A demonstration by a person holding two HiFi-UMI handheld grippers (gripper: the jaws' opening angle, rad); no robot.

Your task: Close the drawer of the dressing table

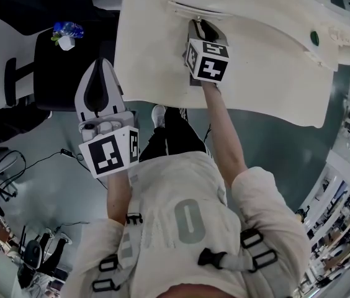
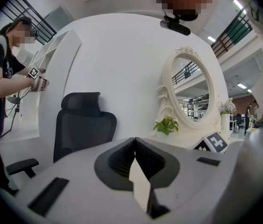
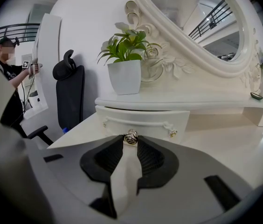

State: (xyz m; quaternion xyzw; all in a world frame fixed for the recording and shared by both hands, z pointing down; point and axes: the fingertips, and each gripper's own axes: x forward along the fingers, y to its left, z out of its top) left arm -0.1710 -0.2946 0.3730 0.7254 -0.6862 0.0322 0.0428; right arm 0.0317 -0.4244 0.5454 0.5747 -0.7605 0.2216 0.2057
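Right gripper (image 3: 131, 143) clenches the knob (image 3: 131, 136) — the drawer (image 3: 143, 121) looks ajar, not yet pushed home. Left gripper (image 2: 134, 140) hangs clenched, empty. Next: a straight push inward.

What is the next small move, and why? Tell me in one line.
Probably push the right gripper straight forward: its jaws pinch the drawer knob, and the drawer front seems to stand out from under the shelf.

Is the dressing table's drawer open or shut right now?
Slightly open, it seems: the drawer front juts out past the shelf above it, right gripper on its knob.
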